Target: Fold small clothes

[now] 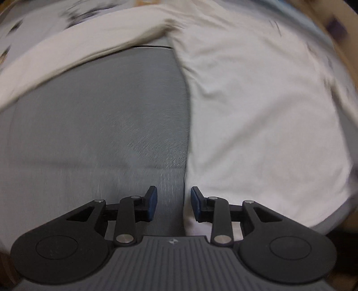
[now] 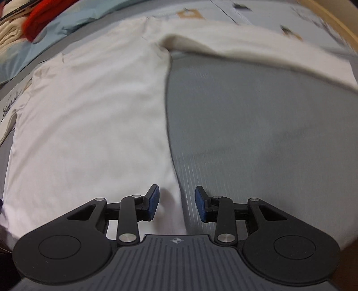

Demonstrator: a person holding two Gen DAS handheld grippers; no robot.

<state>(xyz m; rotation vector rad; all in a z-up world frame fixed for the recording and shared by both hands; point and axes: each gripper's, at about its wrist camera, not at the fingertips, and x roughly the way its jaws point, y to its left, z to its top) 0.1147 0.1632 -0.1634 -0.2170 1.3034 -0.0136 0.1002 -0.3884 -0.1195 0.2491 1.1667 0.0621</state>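
- Left claw [image 1: 173, 203] hangs with its jaws apart and nothing between the blue pads; it points down at the grey mat [image 1: 100, 125], right at the long straight edge of the white garment [image 1: 257, 116].
- Right claw [image 2: 176, 204] is likewise parted and empty, straddling that same edge of the white garment [image 2: 89, 116], with cloth under its left pad and the grey mat [image 2: 257, 125] under the other.
- Relative to the mat, the garment lies spread flat over one side, and a cream band of it runs across the far end, probably a sleeve or a turned-over part; I cannot tell which.
- Both claws sitting at the garment's edge suggests that this edge is the next thing to pinch, so the cloth can be lifted over in a fold.
- Beyond the garment's far side, a red item [image 2: 37, 19] and a pale blue printed sheet [image 2: 24, 53] lie clear of the mat.
- Blur hides fine creases.
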